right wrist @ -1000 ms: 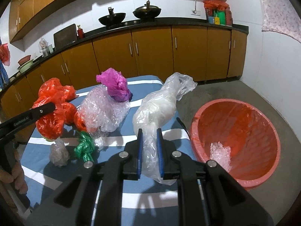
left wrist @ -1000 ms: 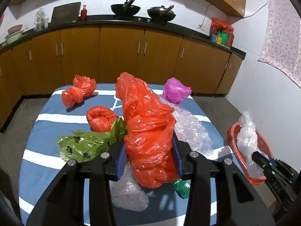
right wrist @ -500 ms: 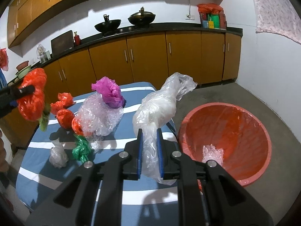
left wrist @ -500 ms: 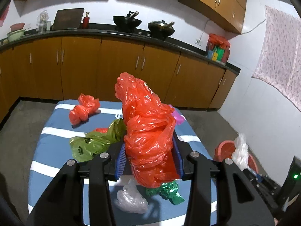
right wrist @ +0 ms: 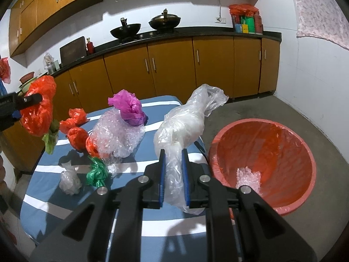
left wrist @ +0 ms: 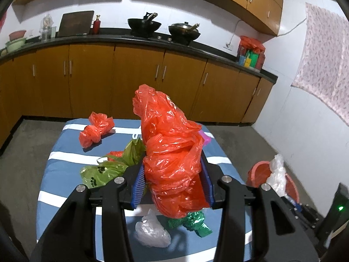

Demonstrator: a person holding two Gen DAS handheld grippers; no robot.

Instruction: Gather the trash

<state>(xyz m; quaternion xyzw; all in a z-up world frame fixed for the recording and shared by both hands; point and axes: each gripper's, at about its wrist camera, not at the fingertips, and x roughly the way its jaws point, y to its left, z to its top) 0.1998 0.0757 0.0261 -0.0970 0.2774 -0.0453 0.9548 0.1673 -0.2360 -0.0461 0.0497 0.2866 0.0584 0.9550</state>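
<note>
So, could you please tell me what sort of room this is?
Most likely a home kitchen: two woks sit on a stove on the black counter, with wooden cabinets below and above.

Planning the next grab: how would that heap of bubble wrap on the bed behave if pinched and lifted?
The bubble wrap looks loosely crumpled, so it would probably sag and unfurl rather than lift as one stiff lump. It seems light for its bulk. The magenta bag resting on top would likely tumble off, and the red bag touching its edge may get dragged.
</note>
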